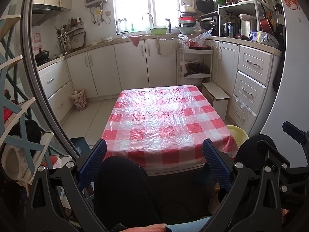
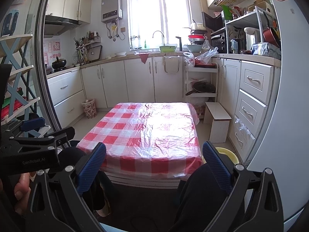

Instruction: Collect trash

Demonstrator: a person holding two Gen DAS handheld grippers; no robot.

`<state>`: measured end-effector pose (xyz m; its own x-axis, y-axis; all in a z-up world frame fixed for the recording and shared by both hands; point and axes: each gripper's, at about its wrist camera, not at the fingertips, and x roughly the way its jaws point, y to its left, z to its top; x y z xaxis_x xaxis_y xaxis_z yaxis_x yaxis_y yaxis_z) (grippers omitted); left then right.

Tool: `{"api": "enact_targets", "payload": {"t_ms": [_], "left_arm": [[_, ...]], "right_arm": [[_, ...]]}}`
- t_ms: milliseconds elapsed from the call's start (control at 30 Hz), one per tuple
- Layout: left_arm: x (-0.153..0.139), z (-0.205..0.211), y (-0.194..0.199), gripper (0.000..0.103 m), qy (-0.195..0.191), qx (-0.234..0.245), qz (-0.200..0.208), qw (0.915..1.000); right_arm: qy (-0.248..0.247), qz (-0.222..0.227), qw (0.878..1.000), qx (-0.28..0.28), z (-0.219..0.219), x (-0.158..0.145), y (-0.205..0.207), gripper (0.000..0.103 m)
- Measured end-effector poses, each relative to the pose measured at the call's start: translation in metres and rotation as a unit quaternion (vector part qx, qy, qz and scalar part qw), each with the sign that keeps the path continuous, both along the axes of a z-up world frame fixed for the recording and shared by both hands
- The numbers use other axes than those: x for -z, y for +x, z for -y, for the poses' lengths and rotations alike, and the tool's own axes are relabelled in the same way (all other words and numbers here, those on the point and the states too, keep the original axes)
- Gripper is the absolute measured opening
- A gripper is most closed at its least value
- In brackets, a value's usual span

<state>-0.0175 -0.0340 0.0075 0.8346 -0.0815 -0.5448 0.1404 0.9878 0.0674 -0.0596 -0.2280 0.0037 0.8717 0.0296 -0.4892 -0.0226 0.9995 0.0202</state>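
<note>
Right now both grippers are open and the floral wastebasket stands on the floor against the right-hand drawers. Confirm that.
Not quite. The floral wastebasket stands on the floor against the left-hand cabinets, as the right wrist view shows, not by the right-hand drawers. The left gripper and right gripper are indeed both open.

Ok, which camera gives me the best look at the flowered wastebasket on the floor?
The right wrist view. The flowered wastebasket stands unobstructed by the left cabinets, with its rim and pattern clear. The left wrist view also shows the wastebasket whole, but nearer the dark door frame and more distorted.
</note>
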Motion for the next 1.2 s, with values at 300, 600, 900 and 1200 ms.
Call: {"api": "enact_targets", "payload": {"t_ms": [300, 600, 900, 1200], "left_arm": [[0.0027, 0.0017, -0.0004, 0.095, 0.002, 0.000, -0.003, 1.0000], [0.0048, 0.0016, -0.0004, 0.095, 0.002, 0.000, -0.005, 1.0000], [0.0061, 0.0007, -0.0002, 0.095, 0.001, -0.001, -0.006, 1.0000], [0.0063, 0.0002, 0.0002, 0.095, 0.001, -0.001, -0.008, 1.0000]], "right_arm": [[0.000, -0.003, 1.000, 0.000, -0.0001, 0.0014, -0.0004, 0.096], [0.001, -0.005, 1.000, 0.000, 0.0007, 0.0042, 0.0010, 0.096], [0.000, -0.009, 1.000, -0.001, -0.0008, 0.0084, 0.0018, 0.096], [0.000, -0.011, 1.000, -0.002, -0.0010, 0.0099, 0.0029, 0.096]]}}
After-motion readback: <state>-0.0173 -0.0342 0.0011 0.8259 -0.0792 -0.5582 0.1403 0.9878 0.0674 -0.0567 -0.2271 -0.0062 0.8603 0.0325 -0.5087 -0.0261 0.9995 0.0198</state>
